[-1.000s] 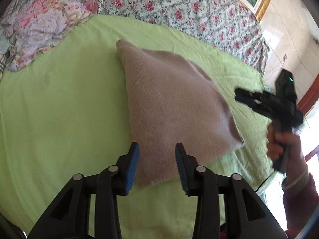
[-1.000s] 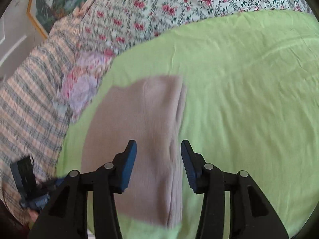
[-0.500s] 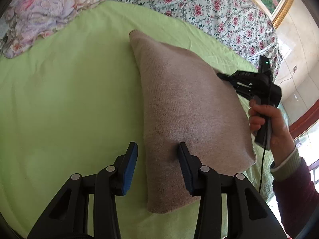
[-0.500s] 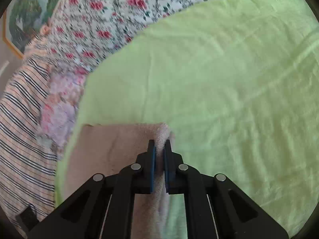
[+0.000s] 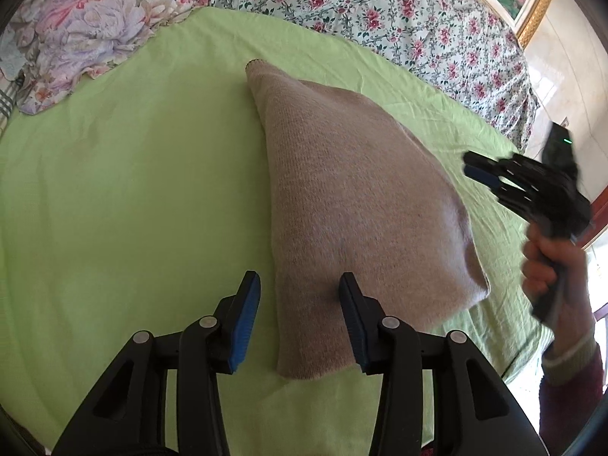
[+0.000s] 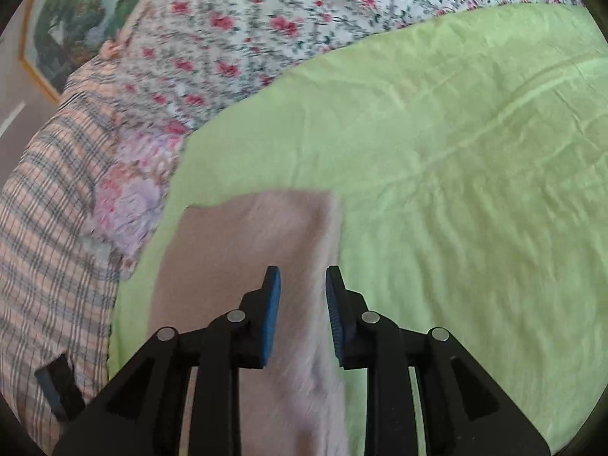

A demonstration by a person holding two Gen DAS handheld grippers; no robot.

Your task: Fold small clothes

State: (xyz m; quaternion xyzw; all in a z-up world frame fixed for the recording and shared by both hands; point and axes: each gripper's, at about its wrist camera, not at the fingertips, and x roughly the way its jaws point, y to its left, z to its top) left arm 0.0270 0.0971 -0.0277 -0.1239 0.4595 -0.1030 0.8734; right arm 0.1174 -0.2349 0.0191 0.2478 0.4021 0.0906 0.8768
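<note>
In the left wrist view, the left hand-held gripper (image 5: 300,313) hangs over the near edge of the folded beige sweater (image 5: 353,205), its jaws apart and opening, pressing nothing. The sweater lies flat on the green bed sheet (image 5: 125,174). Only this view shows, at the far right, the right hand-held gripper (image 5: 479,171) in the air beside the sweater, held by a hand (image 5: 547,266). The right wrist view shows its jaws apart and opening above the sweater's right edge, with no cloth pinched, and a striped blanket (image 6: 49,197) at the left, beside the flowered quilt (image 6: 273,26).
</note>
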